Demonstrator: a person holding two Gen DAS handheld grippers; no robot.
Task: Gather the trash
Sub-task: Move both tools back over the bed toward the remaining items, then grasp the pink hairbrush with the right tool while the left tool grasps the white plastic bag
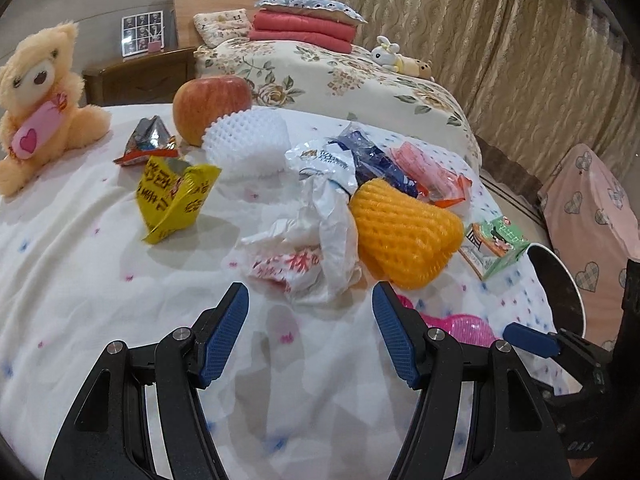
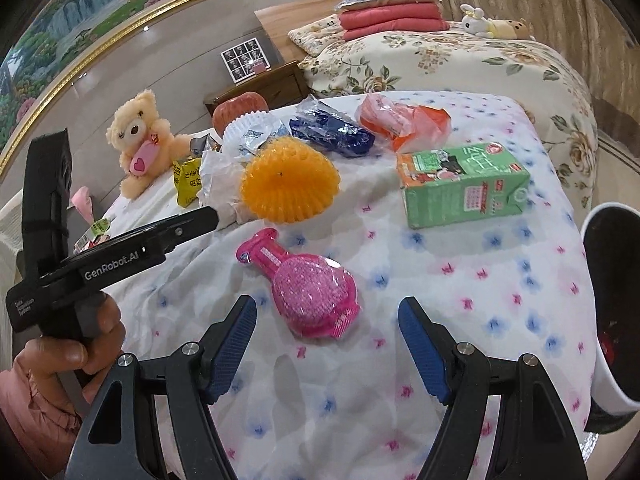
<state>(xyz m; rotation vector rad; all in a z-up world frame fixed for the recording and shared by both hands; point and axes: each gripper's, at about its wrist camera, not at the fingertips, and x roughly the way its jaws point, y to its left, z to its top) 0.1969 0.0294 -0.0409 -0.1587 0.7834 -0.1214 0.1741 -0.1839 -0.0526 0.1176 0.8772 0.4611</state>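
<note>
Nearest, the left gripper is standing with its jaws apart and nothing between them, hovering over bare sheet just short of the crumpled white wrapper. The right gripper is likewise gaping and empty, with the pink brush lying just ahead of it. That brush is probably no trash, so a careless close here is risking the wrong pick.

Just beyond, the orange foam net is touching the white wrapper, and a grab at one is likely dragging the other along or bunching the loose bedsheet into the pads. The green carton is lying to the right, near the bin at the bed's edge; a nudge could tip it off.

Farther on, the yellow wrapper, blue packet and white foam net are crowding the apple and the teddy bear, which could get swept up or rolled away.
</note>
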